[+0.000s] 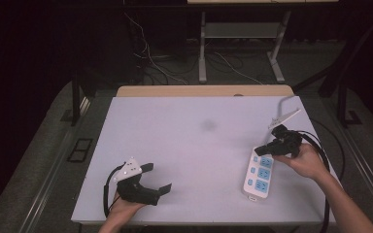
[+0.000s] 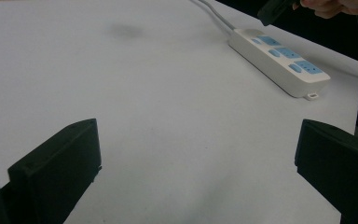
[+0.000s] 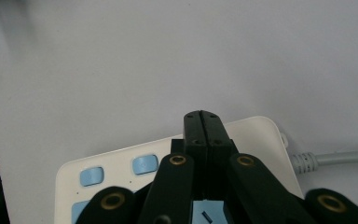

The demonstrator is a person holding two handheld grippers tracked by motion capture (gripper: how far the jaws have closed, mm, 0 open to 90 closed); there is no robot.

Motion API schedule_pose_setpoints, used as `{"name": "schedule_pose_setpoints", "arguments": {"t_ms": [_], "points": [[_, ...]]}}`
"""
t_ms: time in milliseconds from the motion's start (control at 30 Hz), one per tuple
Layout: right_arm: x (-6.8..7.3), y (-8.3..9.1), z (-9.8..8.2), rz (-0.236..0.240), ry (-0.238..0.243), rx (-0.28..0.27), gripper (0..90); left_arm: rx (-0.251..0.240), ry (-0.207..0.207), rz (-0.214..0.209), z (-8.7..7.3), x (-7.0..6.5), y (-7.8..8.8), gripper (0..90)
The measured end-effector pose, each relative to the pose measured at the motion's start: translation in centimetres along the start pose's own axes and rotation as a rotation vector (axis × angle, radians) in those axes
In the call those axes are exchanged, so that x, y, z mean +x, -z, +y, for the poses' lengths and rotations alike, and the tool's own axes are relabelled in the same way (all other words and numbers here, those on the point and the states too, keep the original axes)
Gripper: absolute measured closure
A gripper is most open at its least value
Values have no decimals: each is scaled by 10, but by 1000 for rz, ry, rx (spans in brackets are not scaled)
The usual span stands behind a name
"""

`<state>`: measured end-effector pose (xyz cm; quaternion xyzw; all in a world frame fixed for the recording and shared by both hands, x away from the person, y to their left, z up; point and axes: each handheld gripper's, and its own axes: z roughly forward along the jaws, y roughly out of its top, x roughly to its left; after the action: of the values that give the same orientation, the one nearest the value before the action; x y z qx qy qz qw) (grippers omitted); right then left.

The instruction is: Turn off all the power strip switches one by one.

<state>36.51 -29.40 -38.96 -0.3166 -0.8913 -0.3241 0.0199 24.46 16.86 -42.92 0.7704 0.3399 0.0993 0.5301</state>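
Power strip (image 1: 259, 174) sits at 4 o'clock on the worktop (image 1: 189, 141), rigid light slick plastic, so I'd pinch its long side walls, not the cord (image 3: 340, 157); my right tool (image 1: 261, 149) is closed empty over its far end, left tool (image 1: 158, 177) open, idle.

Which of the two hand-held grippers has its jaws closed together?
The right hand-held gripper, above the white power strip: its jaws are pressed together. The left hand-held gripper holds its jaws wide apart.
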Motion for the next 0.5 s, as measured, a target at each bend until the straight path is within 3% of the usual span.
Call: {"name": "schedule_pose_setpoints", "arguments": {"t_ms": [500], "points": [[-3,-11,0,-4,-3,21,900,-2,1,-1,0,0,1,0]]}}
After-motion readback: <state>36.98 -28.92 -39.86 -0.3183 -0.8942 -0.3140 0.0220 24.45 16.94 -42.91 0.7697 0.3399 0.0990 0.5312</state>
